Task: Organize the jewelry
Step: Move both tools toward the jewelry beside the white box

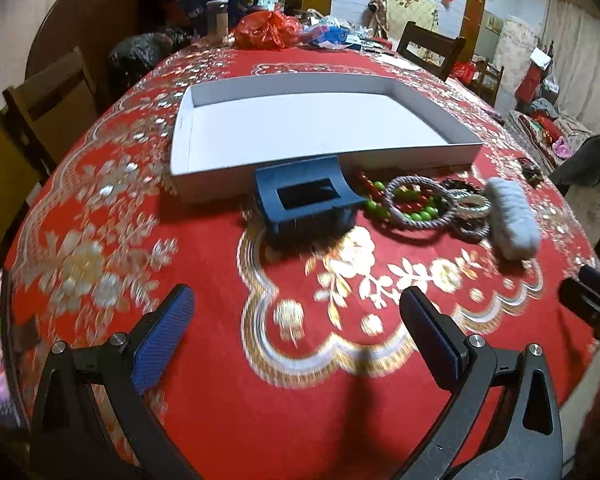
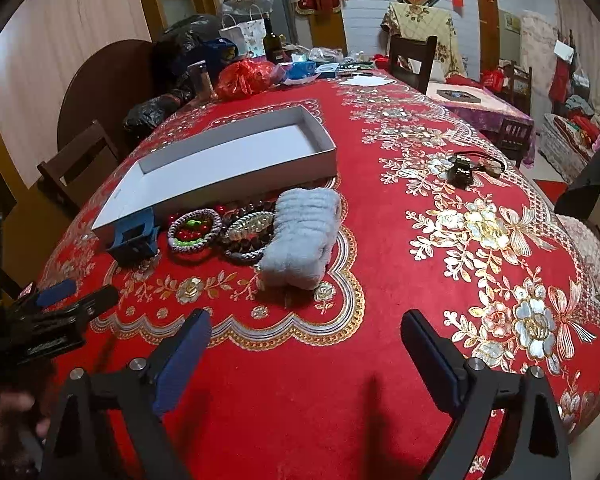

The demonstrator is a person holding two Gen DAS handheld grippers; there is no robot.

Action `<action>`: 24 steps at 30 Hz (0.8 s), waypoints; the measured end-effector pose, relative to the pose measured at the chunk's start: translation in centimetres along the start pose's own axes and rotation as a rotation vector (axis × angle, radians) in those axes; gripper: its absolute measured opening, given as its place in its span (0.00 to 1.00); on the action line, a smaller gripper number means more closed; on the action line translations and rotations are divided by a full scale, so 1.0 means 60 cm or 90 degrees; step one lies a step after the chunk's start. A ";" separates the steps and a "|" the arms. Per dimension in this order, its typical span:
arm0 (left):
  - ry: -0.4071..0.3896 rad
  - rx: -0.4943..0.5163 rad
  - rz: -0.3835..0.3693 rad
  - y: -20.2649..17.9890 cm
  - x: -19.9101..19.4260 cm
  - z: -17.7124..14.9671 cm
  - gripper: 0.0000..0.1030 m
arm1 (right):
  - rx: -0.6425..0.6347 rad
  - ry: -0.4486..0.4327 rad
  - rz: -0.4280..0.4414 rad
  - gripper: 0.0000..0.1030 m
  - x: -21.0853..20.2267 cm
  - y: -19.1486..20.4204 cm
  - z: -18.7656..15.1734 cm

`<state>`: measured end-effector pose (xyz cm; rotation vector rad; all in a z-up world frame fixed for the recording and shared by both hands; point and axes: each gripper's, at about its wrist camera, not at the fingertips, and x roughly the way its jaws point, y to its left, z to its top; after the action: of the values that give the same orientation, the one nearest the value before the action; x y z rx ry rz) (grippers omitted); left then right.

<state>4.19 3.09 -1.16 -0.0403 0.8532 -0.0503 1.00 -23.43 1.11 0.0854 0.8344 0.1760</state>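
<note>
Left tongs (image 1: 296, 320): black plastic arms, triangular cutouts in the frame, silver round screws at each pivot. Pads (image 1: 164, 336) are blue with a fine ribbed texture on the inner faces. Right tongs (image 2: 306, 344): same black frame, same cutouts, same silver screws; pads (image 2: 182, 364) darker navy, left one textured, right one seen edge-on. Bare skin of the left hand (image 2: 10, 408) shows at the frame edge in the right view, blurred.

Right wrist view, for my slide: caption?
Open right gripper faces grey scrunchie, bracelets, blue clip, white box.
</note>
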 end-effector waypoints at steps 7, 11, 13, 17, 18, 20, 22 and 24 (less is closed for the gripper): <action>0.039 -0.045 -0.009 0.025 0.034 0.009 0.99 | -0.010 0.013 -0.004 0.85 0.020 0.009 -0.010; 0.043 -0.040 0.000 0.021 0.033 0.003 0.99 | -0.058 -0.015 -0.030 0.85 0.030 0.017 0.003; 0.049 -0.024 0.015 0.012 0.031 -0.002 0.99 | -0.064 -0.023 -0.030 0.85 0.038 0.016 0.010; 0.053 -0.019 0.028 0.006 0.033 -0.005 0.99 | -0.082 -0.042 -0.020 0.85 0.051 0.021 0.016; 0.052 -0.020 0.028 0.008 0.033 -0.005 0.99 | -0.087 -0.044 -0.015 0.85 0.054 0.023 0.015; 0.052 -0.023 0.028 0.009 0.032 -0.007 0.99 | -0.098 -0.051 -0.010 0.85 0.054 0.028 0.016; 0.051 -0.023 0.028 0.010 0.031 -0.009 0.99 | -0.105 -0.057 -0.001 0.85 0.053 0.030 0.016; 0.052 -0.024 0.029 0.010 0.029 -0.009 0.99 | -0.102 -0.062 0.000 0.85 0.052 0.030 0.015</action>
<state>4.96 3.55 -2.88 -0.0542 0.9360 0.0059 3.51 -21.06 -0.30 -0.0561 0.7213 0.2368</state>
